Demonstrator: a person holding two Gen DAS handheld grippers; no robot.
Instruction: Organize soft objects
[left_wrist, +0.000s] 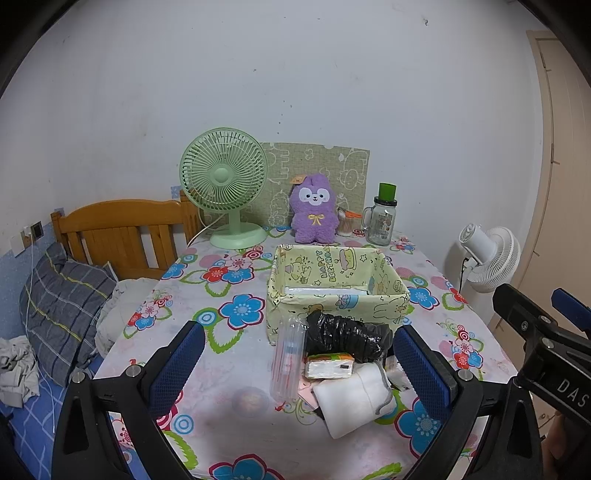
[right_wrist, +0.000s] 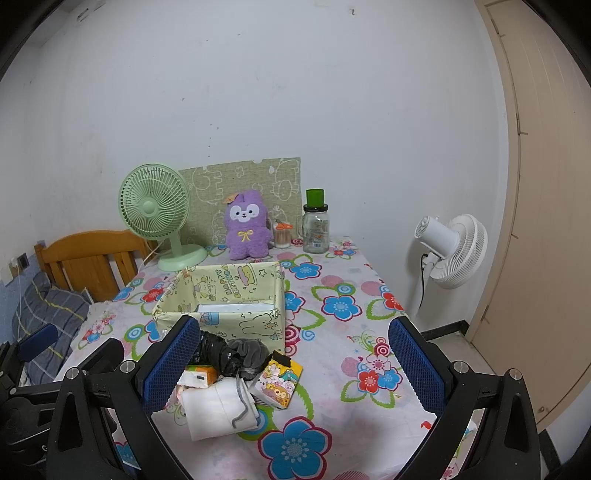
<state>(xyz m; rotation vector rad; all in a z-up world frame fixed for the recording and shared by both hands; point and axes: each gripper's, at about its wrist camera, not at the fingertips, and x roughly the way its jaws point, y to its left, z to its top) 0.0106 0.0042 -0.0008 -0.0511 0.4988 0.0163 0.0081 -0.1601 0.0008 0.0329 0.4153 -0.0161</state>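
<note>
A small heap of soft things, a white cloth pouch (left_wrist: 354, 400), a tissue pack (left_wrist: 328, 366) and a crumpled black plastic bag (left_wrist: 347, 334), lies on the flowered tablecloth (left_wrist: 229, 369) just in front of the yellow birthday-print box (left_wrist: 332, 280). The left gripper (left_wrist: 299, 363) hangs spread wide around the heap and the right gripper (right_wrist: 295, 363) hovers equally wide and empty, so the sorting seems barely begun. The next move likely calls for closing gently on one item and lifting it into the box.
</note>
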